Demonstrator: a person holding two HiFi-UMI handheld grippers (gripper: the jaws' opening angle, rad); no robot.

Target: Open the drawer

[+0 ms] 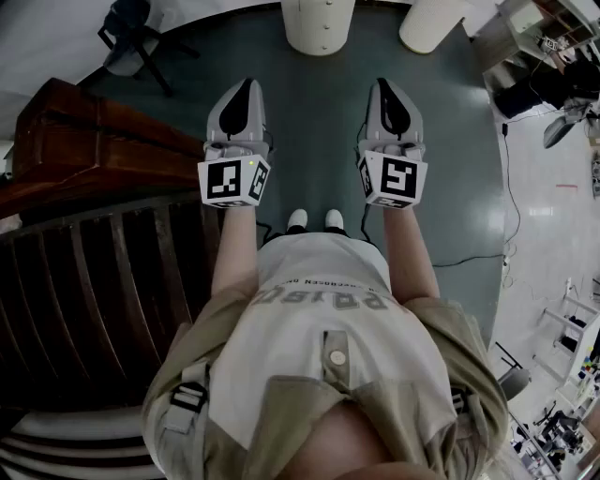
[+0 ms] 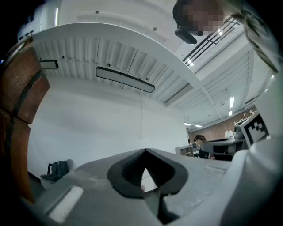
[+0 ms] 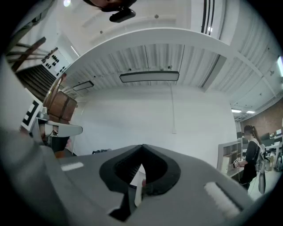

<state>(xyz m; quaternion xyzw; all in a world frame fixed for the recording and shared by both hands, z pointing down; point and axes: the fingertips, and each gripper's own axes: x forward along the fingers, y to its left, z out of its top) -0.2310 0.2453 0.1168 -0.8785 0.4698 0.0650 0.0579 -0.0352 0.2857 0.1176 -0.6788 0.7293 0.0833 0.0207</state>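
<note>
In the head view I hold both grippers out level in front of me, side by side above a dark green floor. My left gripper (image 1: pixel 246 86) is shut with nothing between its jaws, and so is my right gripper (image 1: pixel 386 86). A dark brown wooden cabinet (image 1: pixel 84 141) stands to the left of the left gripper, apart from it; I cannot make out a drawer front or handle on it. The left gripper view has the closed left gripper (image 2: pixel 145 151) facing a white wall, with brown wood (image 2: pixel 17 101) at its left edge. The right gripper (image 3: pixel 142 146) faces the same wall.
A dark slatted wooden surface (image 1: pixel 94 309) lies at my lower left. An office chair (image 1: pixel 131 37) stands at the far left and two white round columns (image 1: pixel 319 23) ahead. A cable (image 1: pixel 511 187) runs over the floor on the right. A person (image 3: pixel 252 154) stands by shelves far right.
</note>
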